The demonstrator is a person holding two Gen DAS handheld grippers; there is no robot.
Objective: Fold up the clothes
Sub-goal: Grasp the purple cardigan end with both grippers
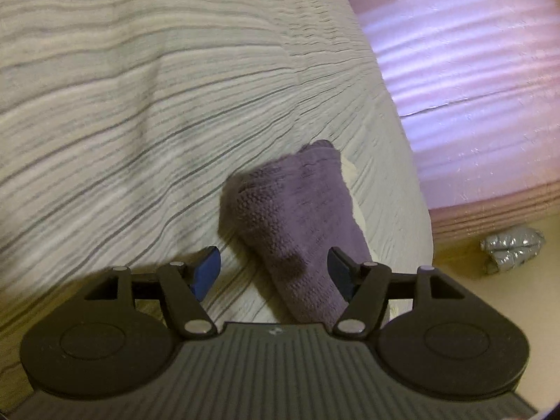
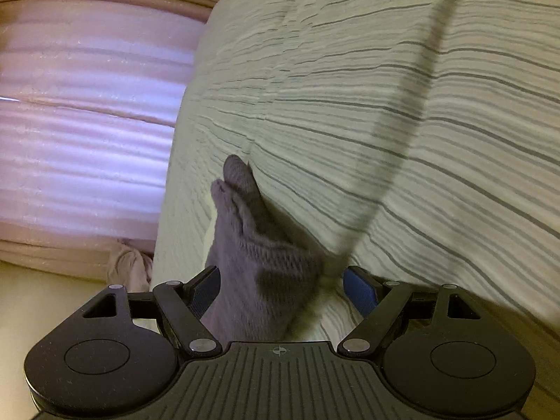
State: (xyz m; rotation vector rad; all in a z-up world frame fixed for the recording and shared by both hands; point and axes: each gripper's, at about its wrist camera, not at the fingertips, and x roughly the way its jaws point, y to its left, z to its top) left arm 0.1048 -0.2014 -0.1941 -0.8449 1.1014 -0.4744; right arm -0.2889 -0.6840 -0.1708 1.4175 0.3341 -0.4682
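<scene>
**Op A:** I have the purple knit sock (image 1: 297, 231) straight ahead of my left gripper (image 1: 276, 273). Its fingers stand apart, and the sock's near end runs in between them, closer to the right-hand pad. The long axis points away from me, toward the far edge of the striped bedspread (image 1: 140, 105).

**Op B:** Same from my side. My right gripper (image 2: 283, 290) is spread wide too, clamped on nothing, with the sock (image 2: 252, 252) lying in the gap and hugging the left finger. It runs forward and slightly left, close to the bedspread's (image 2: 420, 105) edge where it drops off to the pink cover (image 2: 87, 105).

**Op A:** So both grippers sit at the same end; neither is clearly nearer.

**Op B:** Agreed. It looks like a chunky, loose knit, soft and floppy, doubled at the far tip. I can't tell whether it's one sock folded over or a pair laid together.

**Op A:** The ribbed cloth beneath should grip it a little.
</scene>
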